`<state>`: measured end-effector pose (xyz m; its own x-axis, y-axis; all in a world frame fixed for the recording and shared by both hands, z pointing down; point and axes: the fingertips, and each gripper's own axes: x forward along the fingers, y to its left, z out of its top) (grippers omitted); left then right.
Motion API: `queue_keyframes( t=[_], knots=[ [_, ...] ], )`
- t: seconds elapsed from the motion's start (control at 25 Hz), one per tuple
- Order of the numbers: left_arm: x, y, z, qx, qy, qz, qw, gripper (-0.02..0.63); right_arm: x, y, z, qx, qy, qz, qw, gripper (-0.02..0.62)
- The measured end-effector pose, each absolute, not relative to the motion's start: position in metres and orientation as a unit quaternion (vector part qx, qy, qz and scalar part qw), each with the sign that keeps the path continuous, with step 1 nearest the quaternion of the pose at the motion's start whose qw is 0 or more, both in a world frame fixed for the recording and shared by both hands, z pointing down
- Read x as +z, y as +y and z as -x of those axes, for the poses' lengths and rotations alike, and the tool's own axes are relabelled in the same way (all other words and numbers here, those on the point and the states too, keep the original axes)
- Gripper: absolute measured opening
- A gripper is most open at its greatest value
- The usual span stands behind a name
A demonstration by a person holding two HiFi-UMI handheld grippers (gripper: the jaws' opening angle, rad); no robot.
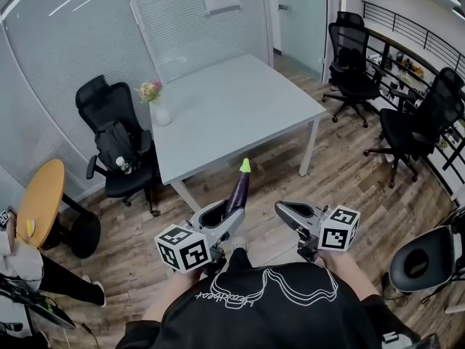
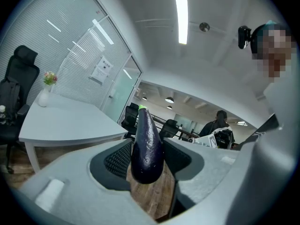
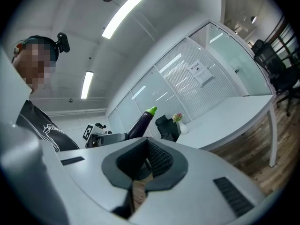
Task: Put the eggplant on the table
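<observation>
Eggplant (image 1: 239, 189): clamped in left gripper (image 1: 224, 218), ribbed pads pressing on either side of the fat lower part, rounded butt poking back past them, slim neck and green tip rising up and away. Carried in mid-air over wooden floor (image 1: 341, 184), short of the near edge of white table (image 1: 240, 100) and well apart from it; not yet above the tabletop. Right gripper (image 1: 285, 211) just beside, jaws drawn together at the tips with nothing between them. Likely light and stiff, possibly a plastic model judging by the bright tip; glossy skin, so probably slippery against the pads, and tapered, so apt to squirt forward if squeezed on the slope. Best gripped where already held, across the widest part, with most of the weight near the pads. Round in section, so likely to roll once laid down: safest lowered lengthwise onto open tabletop, clear of vase of flowers (image 1: 158, 107) at the left corner, and released only when resting flat.
</observation>
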<state>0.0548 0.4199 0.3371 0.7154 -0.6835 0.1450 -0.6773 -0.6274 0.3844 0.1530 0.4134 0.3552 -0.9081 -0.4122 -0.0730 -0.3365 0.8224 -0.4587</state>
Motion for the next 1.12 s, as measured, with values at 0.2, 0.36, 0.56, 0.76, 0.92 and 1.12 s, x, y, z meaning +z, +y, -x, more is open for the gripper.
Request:
queue_keyframes(
  t=[0.2,0.36,0.56,0.76,0.92,1.12],
  knots=[
    [0.337,0.395,-0.047,-0.005,-0.374,-0.903,0.213,0.216,0.353,0.389,-0.149,-0.227,0.949,0.202,0.085,0.008],
    [0.343,0.367,-0.034,0.001,-0.377,-0.9,0.22,0.216,0.359,0.361,-0.138,-0.238,0.946,0.205,0.087,0.008],
    [0.349,0.315,-0.008,0.0,-0.377,-0.896,0.234,0.216,0.37,0.31,-0.113,-0.251,0.942,0.208,0.077,0.008],
    [0.36,0.249,0.018,0.006,-0.373,-0.893,0.251,0.216,0.379,0.244,-0.085,-0.269,0.937,0.212,0.072,0.008],
    [0.374,0.193,0.04,0.011,-0.366,-0.892,0.266,0.216,0.391,0.19,-0.057,-0.282,0.932,0.217,0.064,0.008],
    [0.381,0.136,0.062,0.013,-0.361,-0.891,0.275,0.216,0.396,0.132,-0.039,-0.292,0.927,0.231,0.057,0.009]
  ],
)
